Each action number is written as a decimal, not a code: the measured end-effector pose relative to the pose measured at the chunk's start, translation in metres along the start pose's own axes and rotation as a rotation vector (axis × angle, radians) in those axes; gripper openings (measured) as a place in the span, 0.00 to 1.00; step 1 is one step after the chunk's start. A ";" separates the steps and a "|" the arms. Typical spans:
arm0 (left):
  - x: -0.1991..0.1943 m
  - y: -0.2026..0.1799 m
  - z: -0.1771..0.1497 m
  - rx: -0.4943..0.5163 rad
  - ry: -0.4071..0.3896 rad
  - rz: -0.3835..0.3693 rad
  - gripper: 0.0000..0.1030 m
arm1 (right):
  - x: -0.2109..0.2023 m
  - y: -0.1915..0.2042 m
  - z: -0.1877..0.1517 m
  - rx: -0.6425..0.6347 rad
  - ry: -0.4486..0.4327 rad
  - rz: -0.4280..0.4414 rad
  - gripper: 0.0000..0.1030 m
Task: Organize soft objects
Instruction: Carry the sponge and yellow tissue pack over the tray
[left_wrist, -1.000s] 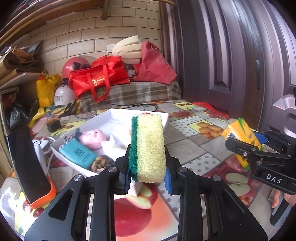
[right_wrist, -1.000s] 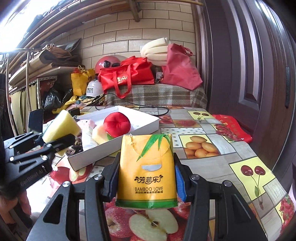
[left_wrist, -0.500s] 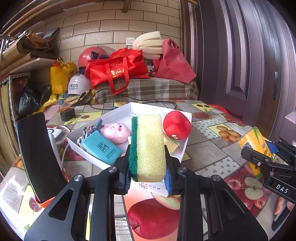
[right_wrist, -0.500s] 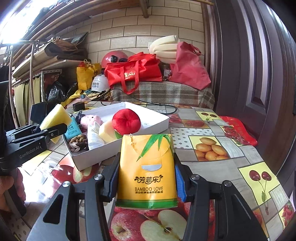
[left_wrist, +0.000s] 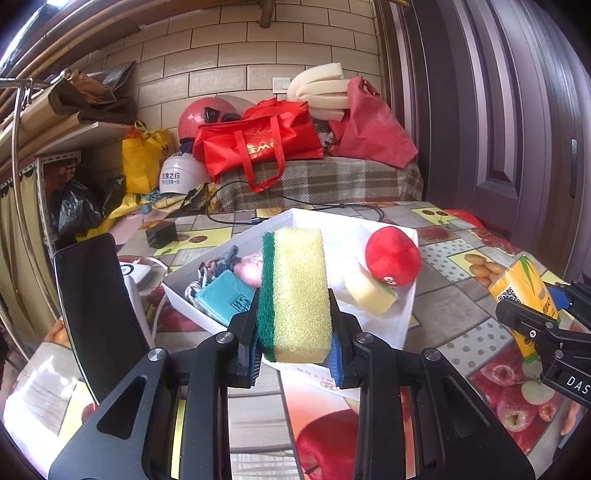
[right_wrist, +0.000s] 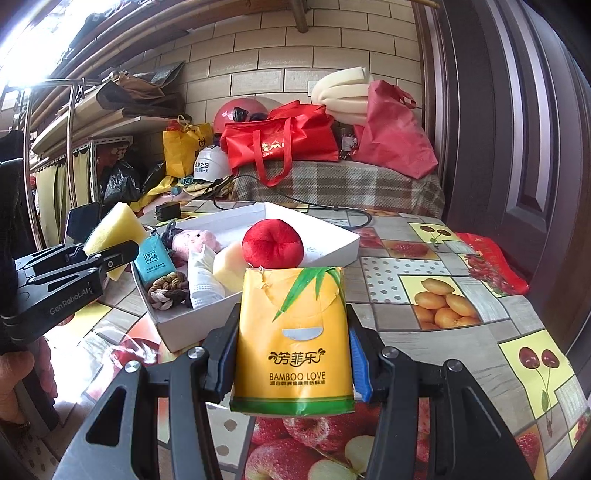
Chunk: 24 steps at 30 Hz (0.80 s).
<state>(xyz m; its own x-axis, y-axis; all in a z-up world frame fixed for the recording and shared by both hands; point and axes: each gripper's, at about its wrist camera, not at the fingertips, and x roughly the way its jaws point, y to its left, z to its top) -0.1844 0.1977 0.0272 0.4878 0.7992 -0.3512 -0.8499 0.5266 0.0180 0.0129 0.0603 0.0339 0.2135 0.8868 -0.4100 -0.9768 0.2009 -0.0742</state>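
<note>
We are holding two soft items short of the white box, our landmark on the worktop. The left gripper is pinching a sponge upright, just in front of the box's near wall. The right gripper is pinching a tissue pack, in front of the box's near corner and above the worktop.

Risks, as we judge them:
- The box is already crowded. A red plush, a foam wedge, a teal pack, a pink plush, a braided cord and a white packet are filling most of the floor, so a dropped item may land on top and roll out.
- Both grippers are converging on the box; entering together may cause a collision.
- The box is light card; a nudge on its wall may shift it.

Materials:
- The sponge is a rectangular block, coarse yellow foam with a green scouring layer on one face. It is compressing under the grip and will spring back on release.
- The tissue pack is a glossy yellow film pouch, soft and slightly creased, with a torn top edge.
- The worktop is covered in a slick fruit-print cloth.
</note>
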 end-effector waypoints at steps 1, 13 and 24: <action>0.002 0.001 0.001 0.003 -0.001 0.010 0.27 | 0.004 0.002 0.002 -0.002 0.002 0.007 0.49; 0.052 0.028 0.013 -0.082 0.100 0.038 0.27 | 0.065 0.011 0.025 0.046 0.078 0.086 0.49; 0.093 0.033 0.026 -0.098 0.139 0.049 0.27 | 0.123 0.022 0.049 0.018 0.117 0.110 0.48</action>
<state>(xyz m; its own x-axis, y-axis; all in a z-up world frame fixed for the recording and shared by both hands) -0.1620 0.2969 0.0196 0.4187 0.7720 -0.4783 -0.8908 0.4516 -0.0510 0.0188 0.1939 0.0262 0.1008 0.8496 -0.5177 -0.9935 0.1138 -0.0067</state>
